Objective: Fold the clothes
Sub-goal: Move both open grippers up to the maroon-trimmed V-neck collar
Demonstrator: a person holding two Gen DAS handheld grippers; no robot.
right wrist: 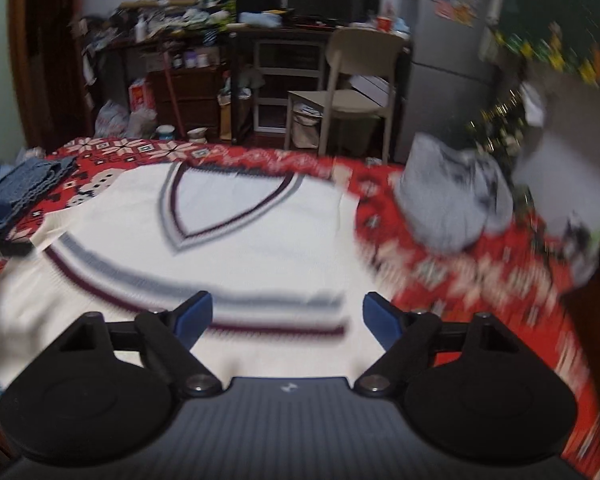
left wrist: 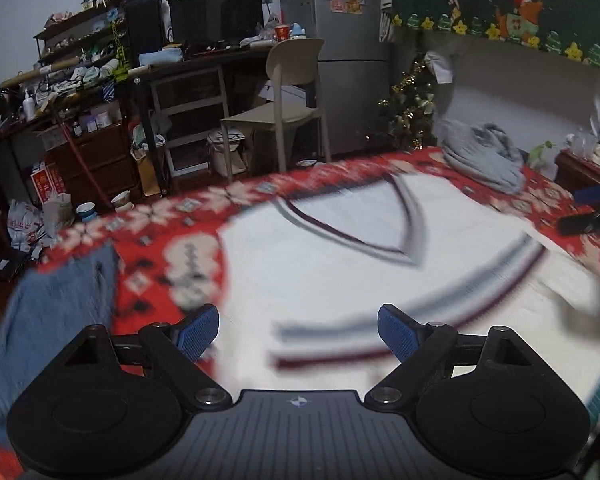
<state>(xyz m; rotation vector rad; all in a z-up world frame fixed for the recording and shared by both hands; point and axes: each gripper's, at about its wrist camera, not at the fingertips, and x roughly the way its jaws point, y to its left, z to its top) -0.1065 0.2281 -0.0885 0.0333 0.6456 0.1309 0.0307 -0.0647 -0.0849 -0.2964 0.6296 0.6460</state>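
Your left gripper (left wrist: 298, 332) and right gripper (right wrist: 287, 322) both hang with jaws spread, holding nothing, over the cream knitted V-neck sweater with maroon and grey stripes (right wrist: 228, 248), which lies at 12 o'clock on the red patterned blanket (right wrist: 440, 276), its striped edge nearest for pinching.

Your left tongs (left wrist: 298, 332) stand wide open, the blue pads (left wrist: 198, 334) well apart and nothing between them. Your right tongs (right wrist: 287, 322) are spread just as wide, blue pads (right wrist: 382, 322) empty too. Both point forward and slightly downward, held level.
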